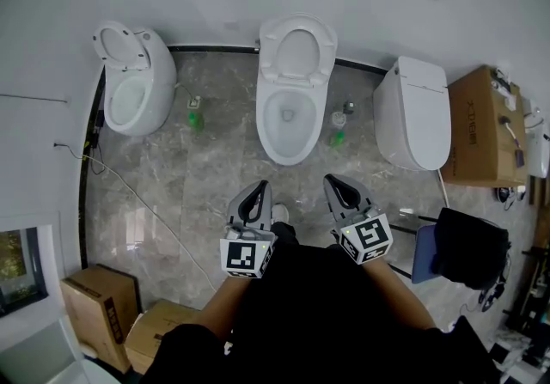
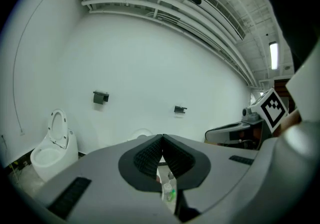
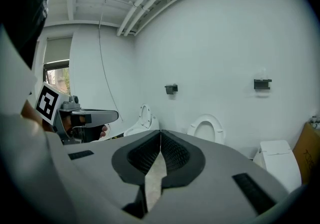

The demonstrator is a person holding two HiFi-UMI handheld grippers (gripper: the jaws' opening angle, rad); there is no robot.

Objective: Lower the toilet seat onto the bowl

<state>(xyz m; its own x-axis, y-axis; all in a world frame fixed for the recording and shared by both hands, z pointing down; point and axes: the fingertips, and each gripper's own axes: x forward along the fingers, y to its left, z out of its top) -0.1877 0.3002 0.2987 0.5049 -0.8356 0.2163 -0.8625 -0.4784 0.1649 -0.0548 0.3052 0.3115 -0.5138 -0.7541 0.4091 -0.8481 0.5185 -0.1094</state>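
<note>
At upper centre the toilet seat [image 1: 325,51] stands raised behind its open bowl [image 1: 264,129], a green bottle [image 1: 337,138] on the floor just right. Below, the left gripper [image 1: 260,186] and right gripper [image 1: 331,179] have fingers together, empty.

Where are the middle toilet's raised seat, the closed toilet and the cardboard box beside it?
raised seat [image 1: 326,51]: head view, right side of its ring.
closed toilet [image 1: 414,112]: head view, middle of the lid.
cardboard box [image 1: 481,129]: head view, top face.
</note>
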